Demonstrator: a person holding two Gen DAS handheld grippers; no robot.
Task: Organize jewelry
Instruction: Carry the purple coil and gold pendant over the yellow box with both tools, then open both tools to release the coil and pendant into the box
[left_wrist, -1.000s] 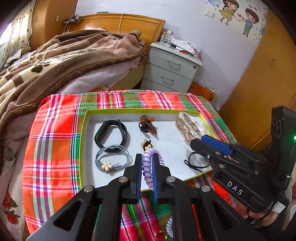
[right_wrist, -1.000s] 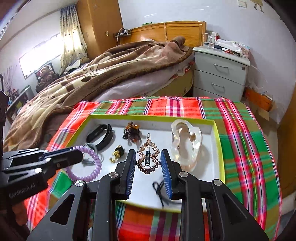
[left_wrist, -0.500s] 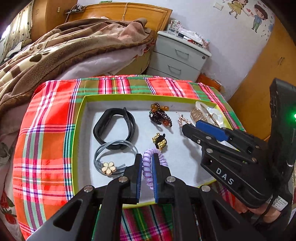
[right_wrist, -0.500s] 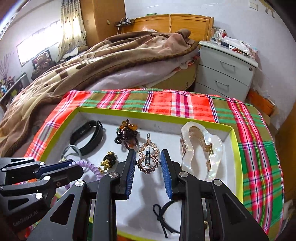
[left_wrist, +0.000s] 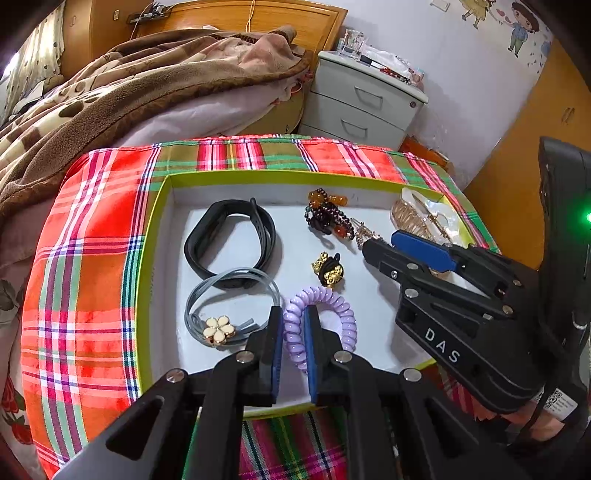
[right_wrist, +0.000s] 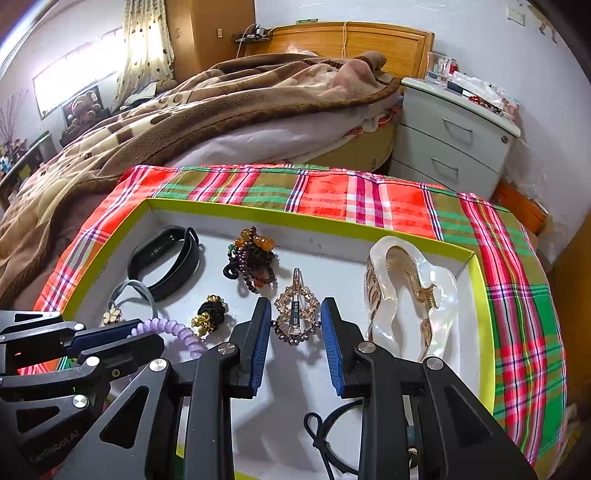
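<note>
While the left gripper (left_wrist: 293, 325) pinches the purple coil tie (left_wrist: 334, 308) low inside the tray (left_wrist: 155, 236), right gripper (right_wrist: 293, 321) spread wide around the brooch (right_wrist: 296, 313), not touching.

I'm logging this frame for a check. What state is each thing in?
left claw: shut on purple coil hair tie
right claw: open, around the rhinestone clip
tray: open, holding the pieces
pearly claw clip: closed, lying flat
black band: fastened in a loop
</note>
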